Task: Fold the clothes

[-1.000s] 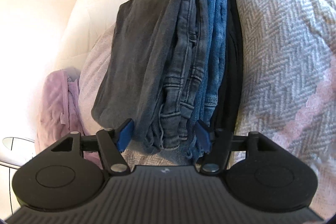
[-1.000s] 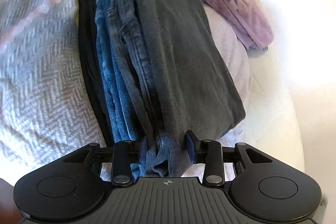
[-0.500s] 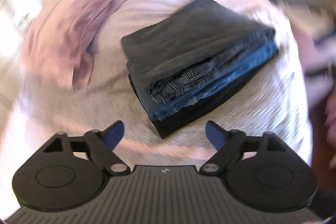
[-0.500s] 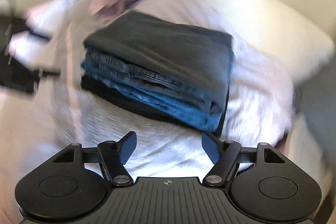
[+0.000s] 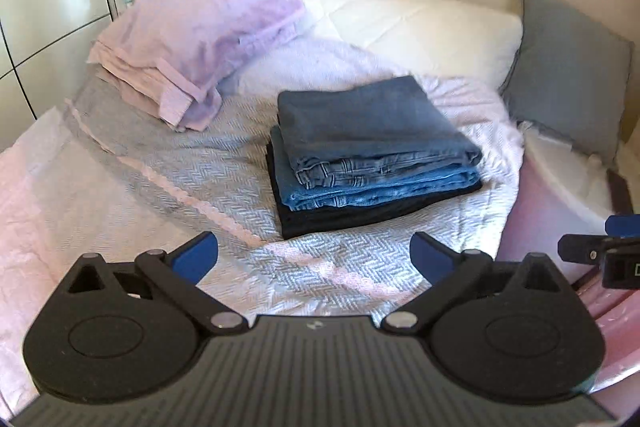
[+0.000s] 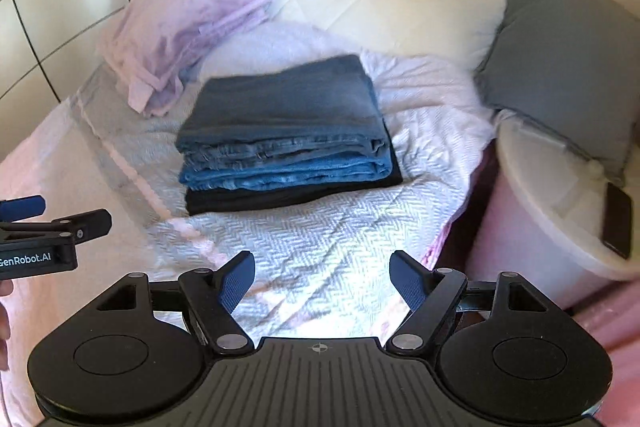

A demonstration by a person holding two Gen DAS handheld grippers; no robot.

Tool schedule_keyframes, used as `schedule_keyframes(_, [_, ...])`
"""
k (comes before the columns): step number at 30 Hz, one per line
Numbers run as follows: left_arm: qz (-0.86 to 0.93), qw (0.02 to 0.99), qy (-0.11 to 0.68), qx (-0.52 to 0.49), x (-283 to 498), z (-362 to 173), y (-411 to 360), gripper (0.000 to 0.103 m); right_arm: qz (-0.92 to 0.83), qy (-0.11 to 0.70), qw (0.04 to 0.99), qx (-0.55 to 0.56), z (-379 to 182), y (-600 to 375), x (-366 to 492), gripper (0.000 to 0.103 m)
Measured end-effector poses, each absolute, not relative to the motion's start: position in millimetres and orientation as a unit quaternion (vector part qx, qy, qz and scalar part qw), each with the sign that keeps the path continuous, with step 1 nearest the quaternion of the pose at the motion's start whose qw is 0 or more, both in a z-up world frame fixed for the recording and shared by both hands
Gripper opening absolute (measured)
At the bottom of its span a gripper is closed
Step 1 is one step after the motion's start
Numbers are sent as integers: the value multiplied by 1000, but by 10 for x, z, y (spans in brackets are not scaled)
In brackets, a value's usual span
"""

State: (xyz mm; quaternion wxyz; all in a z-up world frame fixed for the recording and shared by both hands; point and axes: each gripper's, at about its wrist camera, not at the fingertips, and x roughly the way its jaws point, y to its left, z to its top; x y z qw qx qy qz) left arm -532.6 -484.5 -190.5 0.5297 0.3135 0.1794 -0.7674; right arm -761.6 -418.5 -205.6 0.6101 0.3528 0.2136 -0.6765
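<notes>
Grey-and-white woven blanket (image 5: pixel 224 187) on the bed is soft and bumpy, so the stack of folded clothes (image 5: pixel 372 151) in its middle, well away from every edge, could lean or slide if you push down near it. Your left gripper (image 5: pixel 314 253) and right gripper (image 6: pixel 322 273) have just been opening and now stand wide apart, holding nothing. If a fingertip catches the top dark fold when you reach in, that layer could flip open.

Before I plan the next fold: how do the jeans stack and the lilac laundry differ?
The jeans stack is dark, squared into flat layers, mid-bed; the lilac laundry is pale, loosely bunched and sits behind it toward the wardrobe side. Both lie on the herringbone blanket, touched by neither gripper.
</notes>
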Motion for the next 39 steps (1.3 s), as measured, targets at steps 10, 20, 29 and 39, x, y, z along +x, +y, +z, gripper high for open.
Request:
schedule_keyframes(10, [-800, 481, 163, 321, -5429, -1440, -4530, 93, -683, 218, 613, 331, -1520, -3827, -7438, 78])
schedule_keyframes(20, [-764, 520, 232, 303, -5617, -1360, -4639, 95, -673, 211, 628, 329, -1349, -3921, -7626, 78])
schedule_keyframes(29, [-738, 545, 245, 312, -5713, -1560, -4775, 95, -657, 224, 641, 327, -1446, -4081, -7701, 78])
schedule_keyframes(39, [-728, 560, 235, 319, -5842, -1930, -4891, 98, -643, 223, 655, 328, -1794, -4344, -7769, 78])
